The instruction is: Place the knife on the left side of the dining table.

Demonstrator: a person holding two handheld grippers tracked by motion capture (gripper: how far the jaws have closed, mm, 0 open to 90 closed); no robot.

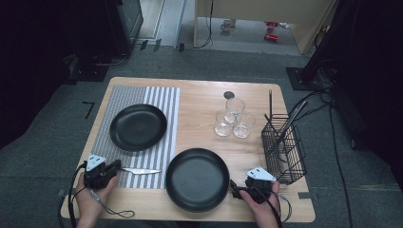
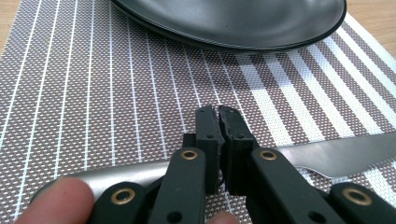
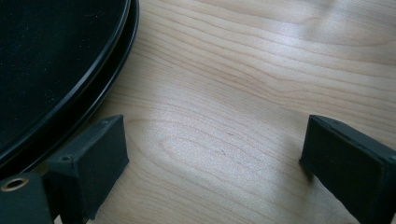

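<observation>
Here, left gripper [image 2: 219, 140] near front-left corner of tabletop [image 1: 199, 99], jaws pinched tight on knife [image 1: 141, 171]. Knife lies flat on striped mat [image 1: 164, 97], near mat's front edge, blade tip toward front plate [image 1: 197, 179]. Right gripper [image 3: 212, 163] near front-right corner, jaws wide apart, nothing between, just beside front plate's rim. Knife looks hard, thin, shiny, likely slippery, light. Best hold probably at handle, away from sharp blade.
</observation>
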